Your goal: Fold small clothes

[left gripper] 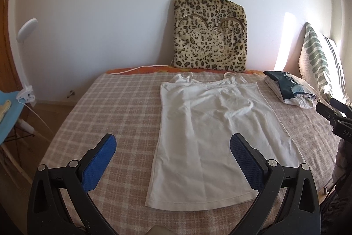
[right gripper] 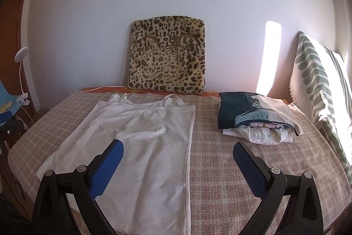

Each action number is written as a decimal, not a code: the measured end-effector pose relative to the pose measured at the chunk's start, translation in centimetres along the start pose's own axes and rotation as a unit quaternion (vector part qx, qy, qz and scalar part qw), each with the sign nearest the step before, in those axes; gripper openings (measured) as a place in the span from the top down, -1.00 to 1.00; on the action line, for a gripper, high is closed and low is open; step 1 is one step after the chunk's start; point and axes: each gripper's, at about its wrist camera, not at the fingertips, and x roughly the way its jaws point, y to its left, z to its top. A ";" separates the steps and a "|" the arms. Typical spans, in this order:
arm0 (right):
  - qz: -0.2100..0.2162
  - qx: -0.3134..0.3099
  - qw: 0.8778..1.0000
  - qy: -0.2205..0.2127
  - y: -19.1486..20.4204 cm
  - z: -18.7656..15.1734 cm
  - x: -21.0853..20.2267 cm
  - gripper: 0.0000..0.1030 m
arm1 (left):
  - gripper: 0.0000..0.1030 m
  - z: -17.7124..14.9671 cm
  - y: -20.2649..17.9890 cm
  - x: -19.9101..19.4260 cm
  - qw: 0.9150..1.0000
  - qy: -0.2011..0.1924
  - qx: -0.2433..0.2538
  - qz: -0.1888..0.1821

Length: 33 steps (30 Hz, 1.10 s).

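At the bottom of the left wrist view the left gripper [left gripper: 172, 142] stands with its blue pads spread wide and nothing between them, hovering over the near hem of the white top [left gripper: 211, 124]. In the right wrist view the right gripper [right gripper: 178, 151] is likewise spread and empty, low in the frame, with the top's right edge running up between its fingers.

The top lies flat and face up across the middle of the checked bedspread [left gripper: 105, 102], hem toward the bottom of the frame, thin straps toward the top. It looks like light, limp cotton jersey with a few soft creases; it should drape and slide easily, so a pinch must catch both layers. The two hem corners, or the side seams near the hem, seem the best holds for folding it.

Further up, at the right of the frame, a stack of folded clothes [right gripper: 257, 116] sits well apart from the top. Beyond, a leopard cushion [right gripper: 167, 54] leans on the wall, and a striped pillow [right gripper: 319, 85] stands at the far right.
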 end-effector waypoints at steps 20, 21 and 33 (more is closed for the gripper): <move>0.174 -0.074 0.978 0.087 13.9 8.5 13.2 -0.78 | -0.27 -6.5 5.2 7.2 0.979 0.152 -0.114 -0.081; 0.181 -0.076 0.976 0.096 14.7 8.8 14.2 -0.76 | -0.25 -6.7 5.4 7.3 0.978 0.155 -0.116 -0.081; 0.205 -0.081 0.952 0.211 22.9 10.9 26.3 -0.56 | 0.19 -7.8 7.0 9.1 0.968 0.178 -0.146 -0.097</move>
